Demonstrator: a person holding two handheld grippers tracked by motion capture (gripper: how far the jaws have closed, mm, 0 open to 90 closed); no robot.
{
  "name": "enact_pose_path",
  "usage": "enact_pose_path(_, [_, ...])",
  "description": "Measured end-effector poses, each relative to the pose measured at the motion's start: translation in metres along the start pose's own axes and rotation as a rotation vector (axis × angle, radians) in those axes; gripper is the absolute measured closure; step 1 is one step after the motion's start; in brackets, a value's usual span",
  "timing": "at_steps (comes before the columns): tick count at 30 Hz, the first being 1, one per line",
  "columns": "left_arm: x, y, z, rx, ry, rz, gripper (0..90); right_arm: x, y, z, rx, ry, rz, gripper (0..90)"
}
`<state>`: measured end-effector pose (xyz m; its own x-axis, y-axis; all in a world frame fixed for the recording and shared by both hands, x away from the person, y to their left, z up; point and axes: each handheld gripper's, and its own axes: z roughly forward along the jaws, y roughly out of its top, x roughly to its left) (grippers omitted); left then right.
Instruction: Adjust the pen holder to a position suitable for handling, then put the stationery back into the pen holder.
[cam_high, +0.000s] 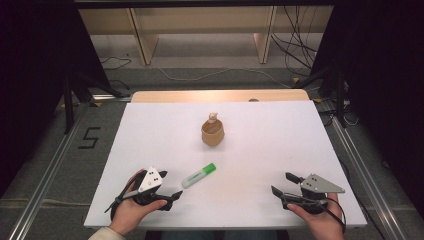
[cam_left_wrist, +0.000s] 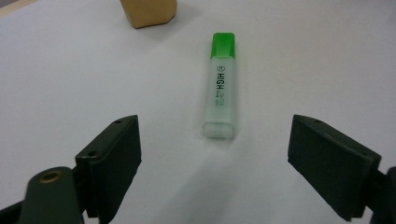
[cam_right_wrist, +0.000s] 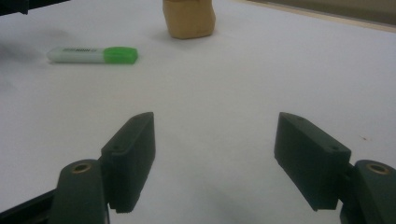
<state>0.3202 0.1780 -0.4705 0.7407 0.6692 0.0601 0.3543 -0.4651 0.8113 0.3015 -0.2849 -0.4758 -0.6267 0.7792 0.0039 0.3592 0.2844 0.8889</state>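
A tan cup (cam_high: 213, 134) is seen standing upright near the middle of the white table (cam_high: 150, 125), toward its far half. Something small and pale (cam_high: 213, 118) pokes above the cup's far rim; what it is cannot be made out, and the inside of the cup is not shown clearly enough to tell what else it may hold. In the left gripper view the cup (cam_left_wrist: 148, 12) is cut off by the top edge, so just its base is shown; in the right gripper view it (cam_right_wrist: 189, 18) is likewise cropped at the top.

A green-capped marker (cam_high: 198, 175) is laid flat on the table, nearer the person than the cup and well apart from it, its cap pointing toward the cup. In the left gripper view the marker (cam_left_wrist: 221, 84) lies straight ahead, beyond the jaws, with "HIGH" printed on its pale barrel; the smaller print is too blurred to be read. In the right gripper view it (cam_right_wrist: 92, 54) lies off to the left.

The left gripper (cam_high: 170, 185) is held low at the table's near left, jaws spread wide, nothing between them, just beside the marker's blunt end without touching it. The right gripper (cam_high: 283, 183) is held at the near right, jaws equally wide, nothing gripped. Both hands are partly cut off by the bottom edge of the high view.
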Motion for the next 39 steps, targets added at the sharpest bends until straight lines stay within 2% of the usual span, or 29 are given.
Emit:
enact_pose_path(13, [0.0035,-0.0031,0.0017,0.012,0.007,0.001,18.3,0.0000,0.0020,0.0059,0.006,0.000,-0.005,29.7])
enact_pose_path(27, [0.0028,-0.0023,0.0033,0.020,0.018,0.008,18.8,0.0007,0.0015,0.0034,0.004,0.002,-0.005,29.7])
enact_pose_path(31, [0.0024,-0.0018,0.0044,0.022,0.010,0.011,19.5,0.0003,0.0017,0.0038,0.006,-0.002,-0.003,29.7])
enact_pose_path(35, [0.0007,-0.0006,0.0056,0.032,0.010,0.008,21.0,-0.0001,0.0008,0.0042,0.011,-0.002,0.000,29.7])
enact_pose_path(39, [-0.0024,0.0033,0.0071,0.046,0.029,0.011,24.9,0.0006,0.0011,0.0028,0.002,0.000,-0.007,29.8])
